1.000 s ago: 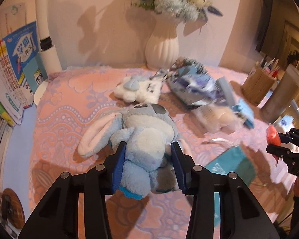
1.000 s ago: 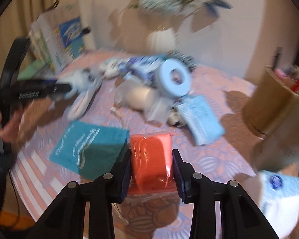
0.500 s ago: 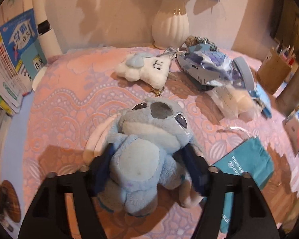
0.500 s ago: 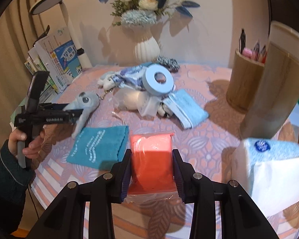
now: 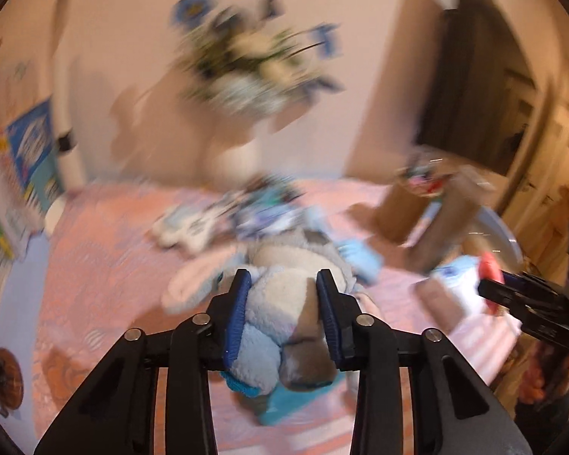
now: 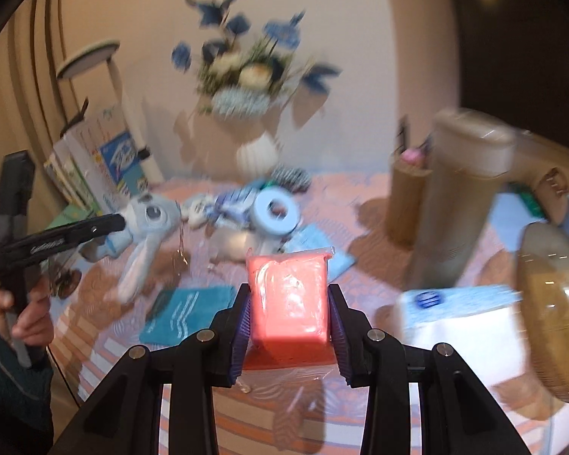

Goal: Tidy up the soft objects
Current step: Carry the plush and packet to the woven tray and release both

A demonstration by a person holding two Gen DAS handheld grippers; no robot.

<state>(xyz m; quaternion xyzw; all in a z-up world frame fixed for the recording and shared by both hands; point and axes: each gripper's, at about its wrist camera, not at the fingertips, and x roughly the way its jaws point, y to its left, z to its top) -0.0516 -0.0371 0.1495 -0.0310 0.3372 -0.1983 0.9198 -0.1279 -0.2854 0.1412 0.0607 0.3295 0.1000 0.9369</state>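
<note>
- The left gripper is clamped on the blue plush toy, which hangs clear of the pink tablecloth with one long ear dangling low.
- The right gripper is clamped on the orange wrapped block, also lifted off the cloth.
- Risk, as I judge it: the plush is pinched only across its soft middle, so a quick swing could let it twist or slide out; the trailing ear could snag the clutter beneath.
- The orange block's loose plastic wrap sags under the fingers; the slick film might let the block creep.
- Around: a teal pouch lies flat just in front, a tape roll and small white plush sit in the pile behind, and a tissue pack stands to the right.
- In the way: a tall tan cylinder, pen holder and flower vase crowd the far side; the left view is heavily blurred, so clearances there are probably tighter than I can confirm.
</note>
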